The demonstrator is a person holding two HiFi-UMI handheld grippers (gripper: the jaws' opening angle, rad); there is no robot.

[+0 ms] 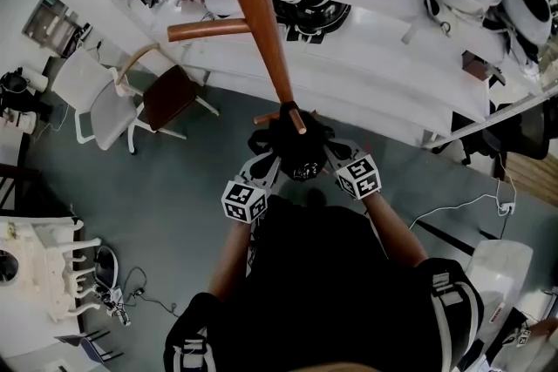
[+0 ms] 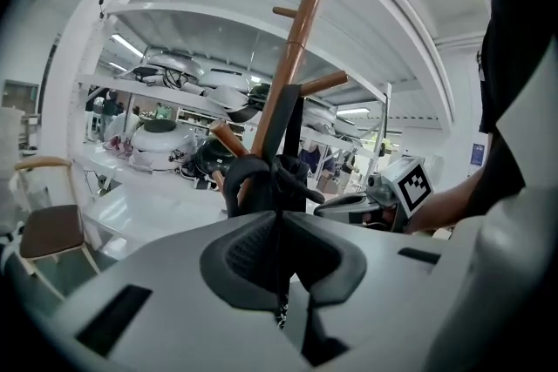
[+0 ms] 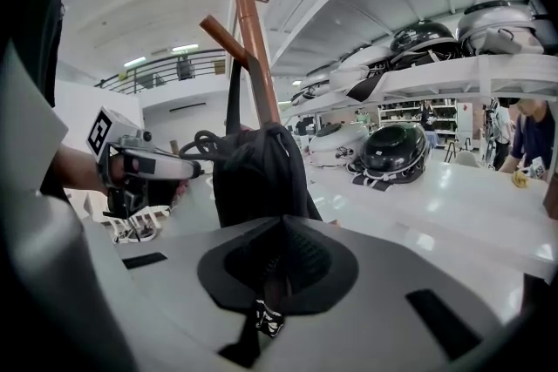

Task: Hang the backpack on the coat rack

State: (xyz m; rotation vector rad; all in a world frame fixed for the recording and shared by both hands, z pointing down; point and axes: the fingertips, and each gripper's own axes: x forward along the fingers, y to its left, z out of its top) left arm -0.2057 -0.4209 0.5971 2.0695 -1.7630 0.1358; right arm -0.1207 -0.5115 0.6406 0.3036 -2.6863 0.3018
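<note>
The wooden coat rack rises in front of me, its pole and pegs showing in both gripper views. A black backpack hangs against the pole, and one strap runs up to a peg. My left gripper is shut on a thin black backpack strap, just left of the bag. On the bag's other side, my right gripper is shut on a strap with a small tag. Each gripper appears in the other's view.
A chair with a brown seat and a white chair stand to the left on the grey floor. White shelving loaded with dome-shaped devices runs behind the rack. A person stands at the far right by the white table.
</note>
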